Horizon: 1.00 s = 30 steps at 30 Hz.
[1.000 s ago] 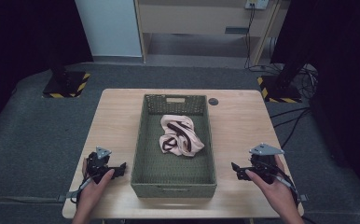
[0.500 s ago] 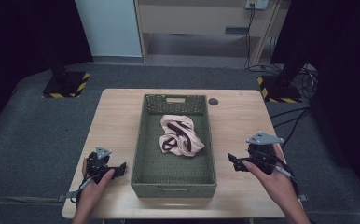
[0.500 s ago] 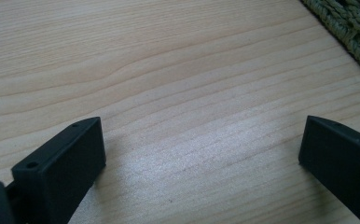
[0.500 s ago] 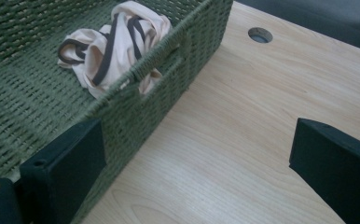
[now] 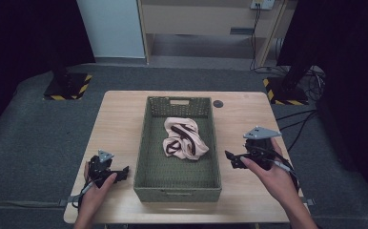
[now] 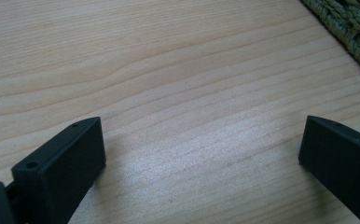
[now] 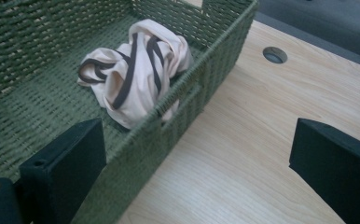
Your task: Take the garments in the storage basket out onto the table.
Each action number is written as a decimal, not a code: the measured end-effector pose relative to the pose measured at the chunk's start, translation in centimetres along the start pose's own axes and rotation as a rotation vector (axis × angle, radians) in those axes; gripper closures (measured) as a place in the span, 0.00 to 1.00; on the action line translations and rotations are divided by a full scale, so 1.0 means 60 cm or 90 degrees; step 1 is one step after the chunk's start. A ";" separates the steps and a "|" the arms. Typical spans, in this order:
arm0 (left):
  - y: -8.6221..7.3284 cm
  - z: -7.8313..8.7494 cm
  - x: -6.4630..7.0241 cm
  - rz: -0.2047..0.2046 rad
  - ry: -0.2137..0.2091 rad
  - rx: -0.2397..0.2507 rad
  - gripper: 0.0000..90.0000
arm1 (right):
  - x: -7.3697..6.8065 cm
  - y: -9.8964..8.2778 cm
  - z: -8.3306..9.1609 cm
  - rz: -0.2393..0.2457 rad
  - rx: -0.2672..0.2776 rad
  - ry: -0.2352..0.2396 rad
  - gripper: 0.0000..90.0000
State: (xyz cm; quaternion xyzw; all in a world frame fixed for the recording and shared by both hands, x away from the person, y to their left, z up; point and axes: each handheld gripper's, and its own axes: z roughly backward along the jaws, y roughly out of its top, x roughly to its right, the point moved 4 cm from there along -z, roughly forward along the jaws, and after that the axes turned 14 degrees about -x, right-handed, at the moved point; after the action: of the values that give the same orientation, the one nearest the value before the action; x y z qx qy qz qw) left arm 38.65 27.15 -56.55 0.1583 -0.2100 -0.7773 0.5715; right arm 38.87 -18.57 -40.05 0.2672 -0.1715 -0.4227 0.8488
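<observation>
Both my grippers, left [image 5: 121, 172] and right [image 5: 230, 159], gape empty beside the basket [image 5: 146, 143] (the cloth [image 5: 182, 138] lies bunched inside), right jaws straddling its rim.

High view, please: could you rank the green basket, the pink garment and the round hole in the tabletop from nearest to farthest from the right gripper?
From the right gripper:
1. Green basket: its right wall stands just to the gripper's left.
2. Pink garment: crumpled inside the basket, past that wall.
3. Round hole: at the table's far side, beside the basket's far right corner.
</observation>
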 end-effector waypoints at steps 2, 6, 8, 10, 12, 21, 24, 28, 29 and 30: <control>0.000 0.000 0.000 0.000 0.000 0.000 0.00 | -0.003 0.008 -0.001 0.004 0.002 0.001 0.04; 0.000 0.000 0.000 0.000 0.000 0.000 0.00 | -0.010 0.023 -0.004 0.012 0.002 0.003 0.04; 0.000 0.000 0.000 0.000 0.000 0.000 0.00 | -0.014 0.031 -0.006 0.015 0.004 0.007 0.04; 0.000 0.000 0.000 0.000 0.000 0.000 0.00 | -0.018 0.039 -0.008 0.018 0.004 0.010 0.04; 0.000 0.000 0.000 0.000 0.000 0.000 0.00 | -0.023 0.047 -0.011 0.020 0.006 0.013 0.04; 0.000 0.000 0.000 0.000 0.000 0.000 0.00 | -0.046 0.082 -0.026 0.037 0.010 0.025 0.04; 0.000 0.000 0.000 0.000 0.000 0.000 0.00 | -0.051 0.090 -0.032 0.039 0.009 0.028 0.04; 0.000 0.000 0.000 0.000 0.000 0.000 0.00 | -0.058 0.100 -0.038 0.038 0.011 0.031 0.04; 0.000 0.000 0.000 0.000 0.000 0.000 0.00 | -0.059 0.102 -0.040 0.039 0.010 0.032 0.04; 0.000 0.000 0.000 0.000 0.000 0.000 0.00 | -0.061 0.105 -0.042 0.039 0.009 0.032 0.04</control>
State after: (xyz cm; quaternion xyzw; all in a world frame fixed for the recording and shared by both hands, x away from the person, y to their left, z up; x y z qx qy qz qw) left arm 38.65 27.14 -56.55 0.1583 -0.2101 -0.7773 0.5714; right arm 41.98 -11.71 -38.54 0.2787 -0.1610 -0.3885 0.8634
